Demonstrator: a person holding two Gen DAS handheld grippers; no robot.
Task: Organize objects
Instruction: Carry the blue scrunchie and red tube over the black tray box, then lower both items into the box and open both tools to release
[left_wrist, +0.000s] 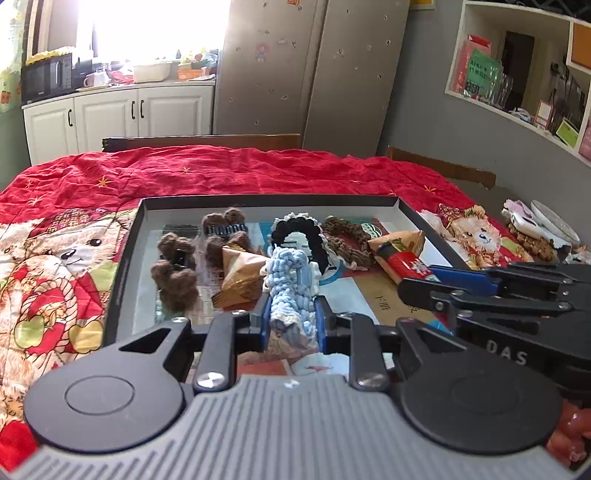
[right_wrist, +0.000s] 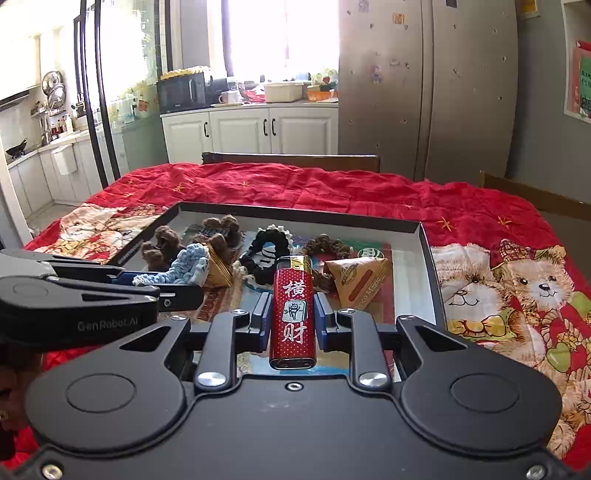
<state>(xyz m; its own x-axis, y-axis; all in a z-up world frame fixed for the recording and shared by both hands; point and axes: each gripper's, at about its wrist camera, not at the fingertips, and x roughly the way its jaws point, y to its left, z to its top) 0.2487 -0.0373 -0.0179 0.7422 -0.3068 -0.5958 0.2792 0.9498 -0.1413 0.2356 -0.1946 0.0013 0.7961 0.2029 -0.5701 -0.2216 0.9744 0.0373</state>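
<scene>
Left gripper (left_wrist: 293, 314) pinching light-blue crocheted hair clip (left_wrist: 291, 284), right gripper (right_wrist: 291, 317) pinching red lighter (right_wrist: 292, 314); both over shallow dark-rimmed tray (left_wrist: 122, 266), likely for drop-off.

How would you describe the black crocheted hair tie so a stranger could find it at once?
Start at the red bear-print quilt and find the shallow black-rimmed tray on it. Near the tray's middle lies the black crocheted hair tie. It alone is black with a white scalloped edge; its neighbours are brown or pale blue.
</scene>
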